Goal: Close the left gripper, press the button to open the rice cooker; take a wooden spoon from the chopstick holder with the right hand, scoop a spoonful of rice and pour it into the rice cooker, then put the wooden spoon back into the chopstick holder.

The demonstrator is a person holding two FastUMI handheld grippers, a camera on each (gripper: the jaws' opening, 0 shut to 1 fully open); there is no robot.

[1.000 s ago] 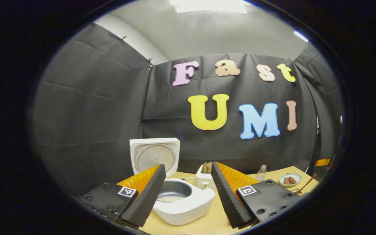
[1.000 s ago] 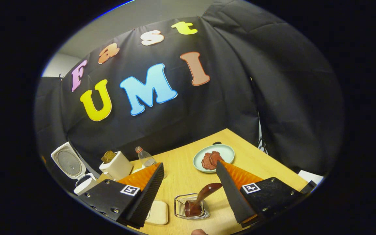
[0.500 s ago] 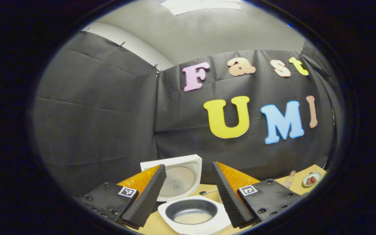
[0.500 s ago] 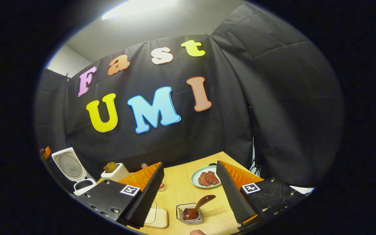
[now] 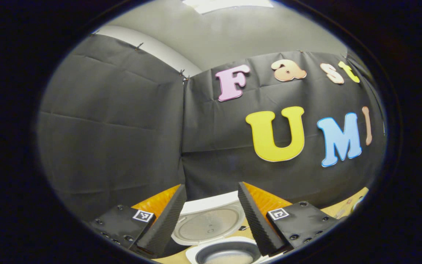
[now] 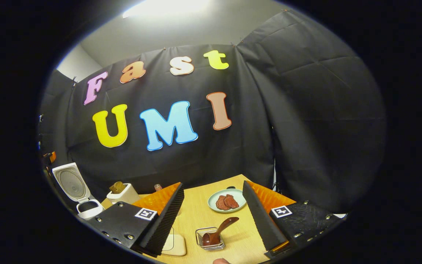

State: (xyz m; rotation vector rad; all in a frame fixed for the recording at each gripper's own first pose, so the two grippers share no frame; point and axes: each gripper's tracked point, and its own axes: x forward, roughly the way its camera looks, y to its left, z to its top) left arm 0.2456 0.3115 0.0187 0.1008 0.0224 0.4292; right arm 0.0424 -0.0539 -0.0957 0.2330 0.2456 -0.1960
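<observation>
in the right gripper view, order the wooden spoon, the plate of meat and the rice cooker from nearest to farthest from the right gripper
1. wooden spoon, standing in the wire holder just ahead, between the fingers of the right gripper.
2. plate of meat, farther back on the table, slightly right of centre.
3. rice cooker, lid up, far off at the left edge.

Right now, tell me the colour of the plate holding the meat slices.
Pale green plate, clearest in the right gripper view.

Each gripper has ribbed wedge fingers on black screwed plates bearing square markers.
</observation>
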